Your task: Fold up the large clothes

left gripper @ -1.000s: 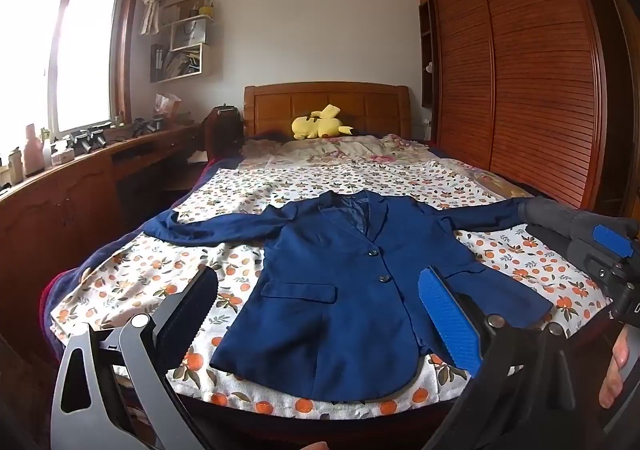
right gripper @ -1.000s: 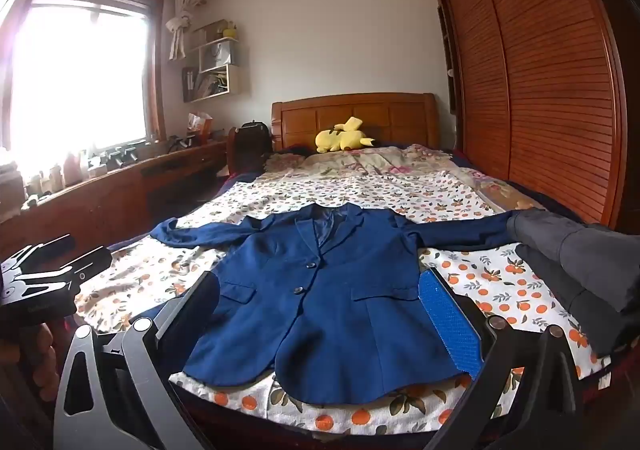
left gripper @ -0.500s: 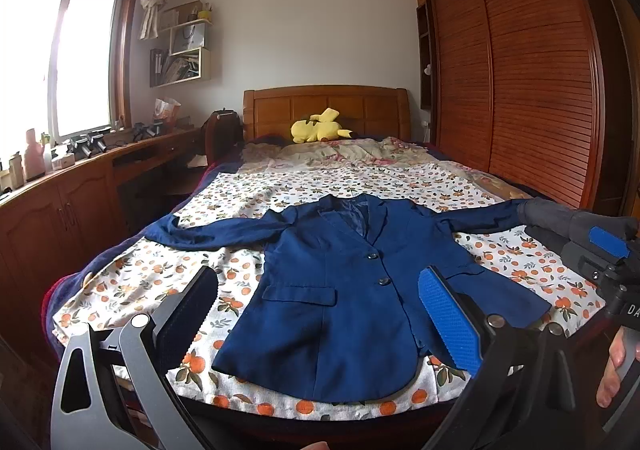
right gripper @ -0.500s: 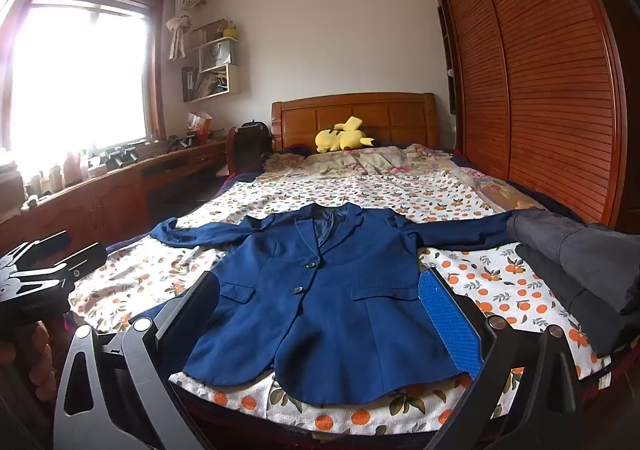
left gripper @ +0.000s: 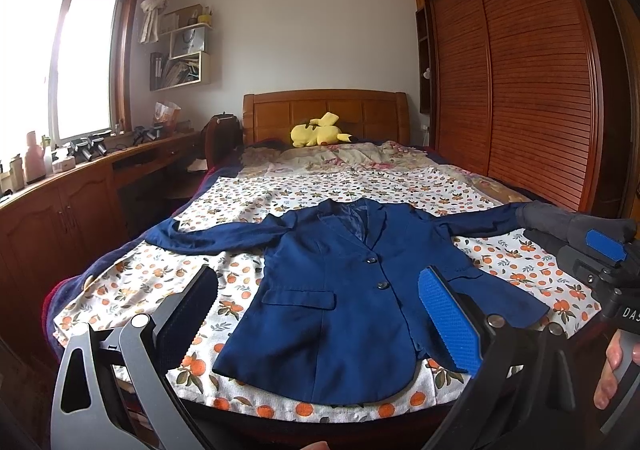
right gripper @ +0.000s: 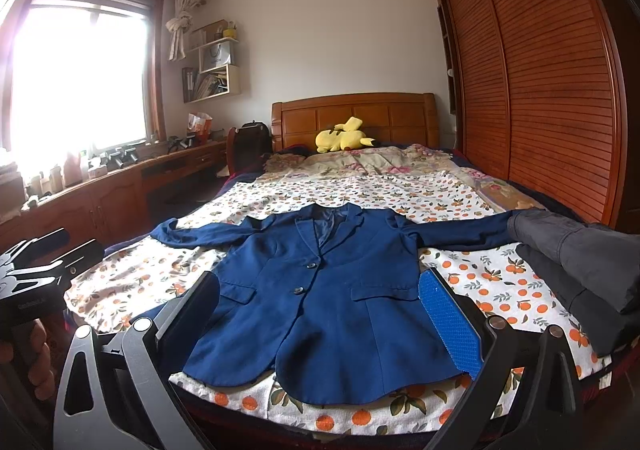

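A navy blue blazer (left gripper: pixel 340 290) lies flat and face up on the bed, buttoned, sleeves spread out to both sides; it also shows in the right wrist view (right gripper: pixel 320 298). My left gripper (left gripper: pixel 316 314) is open and empty, held above the bed's foot edge in front of the blazer's hem. My right gripper (right gripper: pixel 320 310) is open and empty too, at about the same height, to the right of the left one. Neither touches the blazer. The blazer's right sleeve end runs under dark grey clothing (right gripper: pixel 580 262).
The bed (left gripper: pixel 304 186) has an orange-print sheet, a wooden headboard and a yellow plush toy (left gripper: pixel 320 130). Folded dark grey clothes (left gripper: pixel 560 222) lie at the bed's right edge. A wooden desk (left gripper: pixel 80 186) runs along the left, a slatted wardrobe (left gripper: pixel 520 90) along the right.
Both grippers have risen and tilted slightly, so the bed sits a little lower in view. The blazer has not moved. Both grippers stay open.
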Available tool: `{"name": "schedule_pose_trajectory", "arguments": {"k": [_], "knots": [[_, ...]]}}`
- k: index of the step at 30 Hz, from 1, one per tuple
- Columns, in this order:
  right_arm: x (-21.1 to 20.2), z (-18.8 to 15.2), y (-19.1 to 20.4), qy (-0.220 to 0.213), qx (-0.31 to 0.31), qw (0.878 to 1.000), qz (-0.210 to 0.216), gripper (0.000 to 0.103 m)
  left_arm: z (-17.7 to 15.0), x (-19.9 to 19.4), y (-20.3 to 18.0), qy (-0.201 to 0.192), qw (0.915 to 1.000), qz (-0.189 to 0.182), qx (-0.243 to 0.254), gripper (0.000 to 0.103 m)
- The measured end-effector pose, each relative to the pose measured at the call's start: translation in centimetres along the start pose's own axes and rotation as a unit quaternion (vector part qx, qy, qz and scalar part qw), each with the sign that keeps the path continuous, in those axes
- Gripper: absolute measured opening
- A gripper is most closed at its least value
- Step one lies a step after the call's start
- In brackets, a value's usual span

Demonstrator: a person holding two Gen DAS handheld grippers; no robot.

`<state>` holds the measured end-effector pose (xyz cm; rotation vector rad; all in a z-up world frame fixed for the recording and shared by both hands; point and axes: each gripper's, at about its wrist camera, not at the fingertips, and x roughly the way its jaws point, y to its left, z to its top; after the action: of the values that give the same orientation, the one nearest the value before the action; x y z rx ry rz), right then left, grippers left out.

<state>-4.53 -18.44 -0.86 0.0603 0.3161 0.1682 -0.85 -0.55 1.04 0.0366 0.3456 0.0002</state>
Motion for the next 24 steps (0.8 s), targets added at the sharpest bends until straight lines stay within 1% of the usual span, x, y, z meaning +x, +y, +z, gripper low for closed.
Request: {"name": "schedule_pose_trajectory", "arguments": {"k": [24], "knots": [[0.19,-0.44,0.28,0.003,-0.001,1.000,0.000,0.097,0.25,-0.27,-0.37,-0.003,1.0000,0.000,0.002,0.101]]}}
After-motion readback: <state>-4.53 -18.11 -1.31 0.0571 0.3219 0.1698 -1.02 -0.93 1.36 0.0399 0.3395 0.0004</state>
